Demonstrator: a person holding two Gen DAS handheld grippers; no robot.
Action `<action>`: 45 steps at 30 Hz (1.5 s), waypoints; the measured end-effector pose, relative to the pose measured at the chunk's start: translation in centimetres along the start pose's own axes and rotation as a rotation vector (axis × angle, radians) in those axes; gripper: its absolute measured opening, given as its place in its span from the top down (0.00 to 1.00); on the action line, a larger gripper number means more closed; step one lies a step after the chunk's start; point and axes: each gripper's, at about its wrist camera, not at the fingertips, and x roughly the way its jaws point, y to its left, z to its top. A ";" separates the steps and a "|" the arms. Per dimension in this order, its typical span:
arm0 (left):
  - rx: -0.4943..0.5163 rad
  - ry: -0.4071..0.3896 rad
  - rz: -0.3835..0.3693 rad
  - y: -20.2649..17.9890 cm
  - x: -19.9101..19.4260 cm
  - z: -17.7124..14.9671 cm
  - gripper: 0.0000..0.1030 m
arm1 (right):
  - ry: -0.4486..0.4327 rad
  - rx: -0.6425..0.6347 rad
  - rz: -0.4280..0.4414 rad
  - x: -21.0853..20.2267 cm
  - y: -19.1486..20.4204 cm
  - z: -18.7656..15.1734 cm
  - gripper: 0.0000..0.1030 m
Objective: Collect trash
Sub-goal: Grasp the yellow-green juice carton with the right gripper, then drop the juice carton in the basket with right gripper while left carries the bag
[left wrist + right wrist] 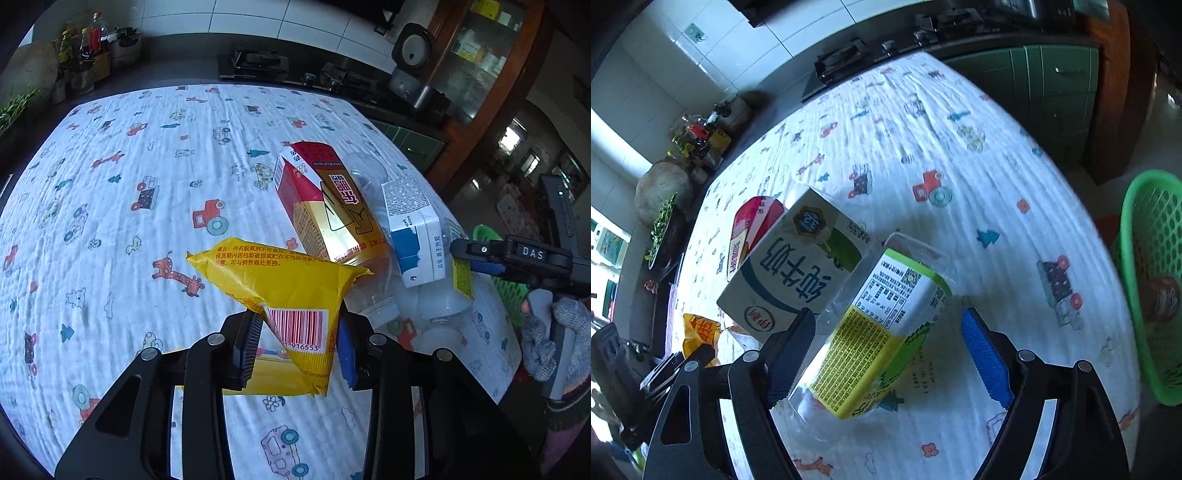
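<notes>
Left claw (301,341) is clamping yellow wrapper (284,295), hiding its lower edge | right claw (886,354) is gaping around clear bottle (879,332), untouched | milk carton (798,266) is masking red carton (753,229) on table (960,147) | green basket (1152,280) is cut off

Place: home kitchen
Top centre: gas hob (255,62) on a dark counter
Upper right: rice cooker (412,59)
Upper left: sauce bottles (83,40)
Back: white wall tiles (258,14)

left gripper (300,345) pinching yellow wrapper (284,284), cartons (325,206) behind
</notes>
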 end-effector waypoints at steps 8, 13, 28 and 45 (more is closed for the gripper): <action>-0.005 -0.018 -0.016 0.8 -0.8 -0.1 0.67 | 0.078 0.122 0.074 2.6 -0.9 -0.2 0.28; -0.010 -0.025 -0.022 0.9 -1.2 -0.1 0.68 | 0.074 0.152 0.093 2.6 -1.2 -0.1 0.29; 0.031 -0.067 -0.084 -2.2 -3.3 0.8 0.69 | 0.047 0.100 0.160 -1.1 -2.6 -2.2 0.45; 0.139 -0.070 -0.204 -11.2 -3.0 3.0 0.69 | -0.179 -0.018 0.077 -10.3 -5.3 -4.5 0.55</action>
